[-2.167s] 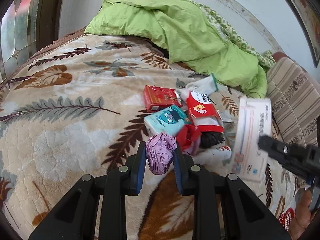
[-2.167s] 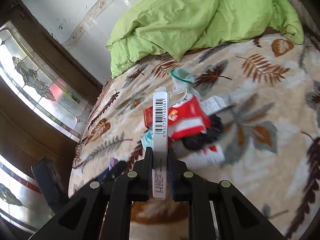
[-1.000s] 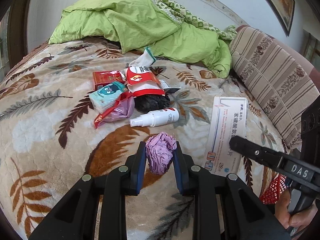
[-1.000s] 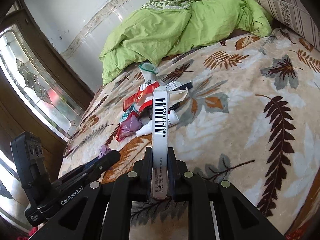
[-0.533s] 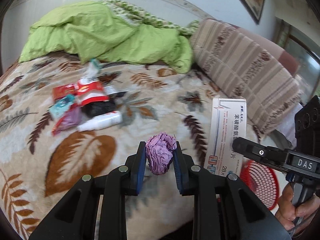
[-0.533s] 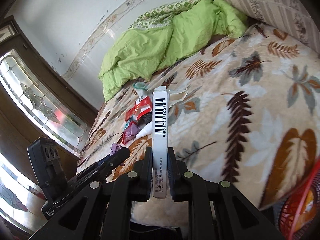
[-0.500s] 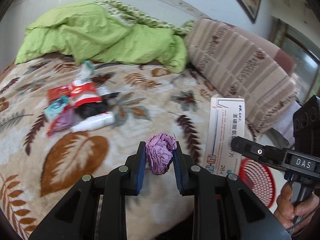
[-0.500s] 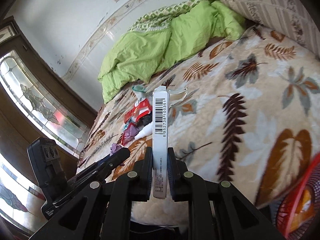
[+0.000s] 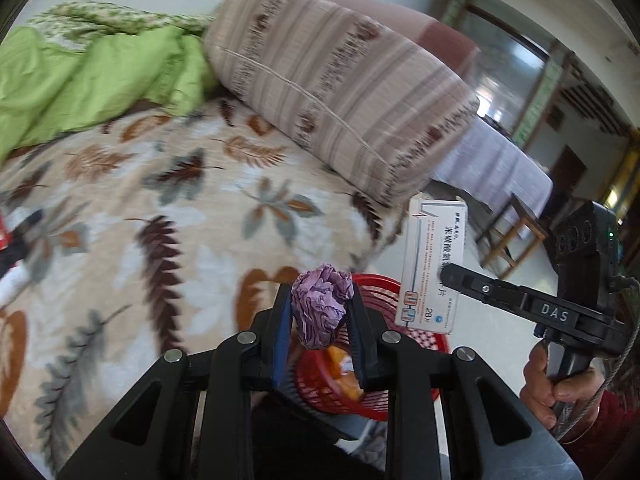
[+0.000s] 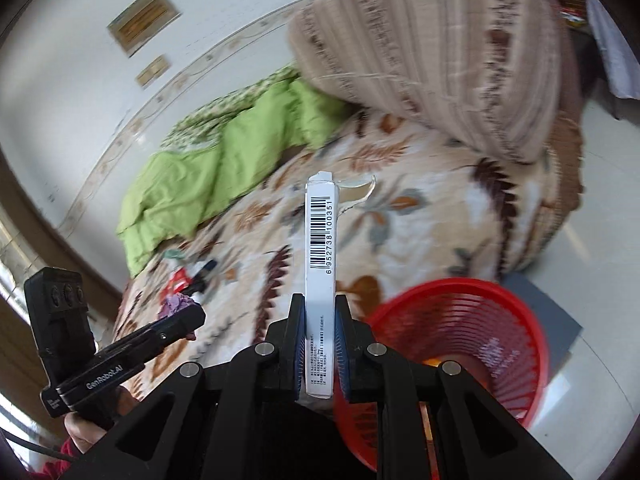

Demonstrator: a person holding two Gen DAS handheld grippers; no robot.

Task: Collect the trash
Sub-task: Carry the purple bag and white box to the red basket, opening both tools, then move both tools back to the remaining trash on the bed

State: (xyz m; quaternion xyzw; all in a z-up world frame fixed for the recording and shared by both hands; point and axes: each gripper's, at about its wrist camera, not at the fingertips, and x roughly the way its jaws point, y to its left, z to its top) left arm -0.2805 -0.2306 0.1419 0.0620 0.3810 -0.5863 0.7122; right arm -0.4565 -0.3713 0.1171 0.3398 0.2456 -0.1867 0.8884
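The left hand-held gripper point(image 9: 320, 316) pinches a purple paper wad point(image 9: 321, 306); the right hand-held gripper point(image 10: 320, 344) clamps a flat white box point(image 10: 320, 280) edge-up. Both hang near the red basket point(image 10: 480, 320) beside the bed point(image 9: 160, 220), seemingly ready for dropping.

Crumpled purple paper wad point(image 9: 321, 305) and upright white box point(image 10: 320, 264) above red basket point(image 10: 472, 320)

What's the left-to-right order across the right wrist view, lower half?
Left gripper holding the purple crumpled paper → white barcode box clamped in the right gripper → red basket on the floor.
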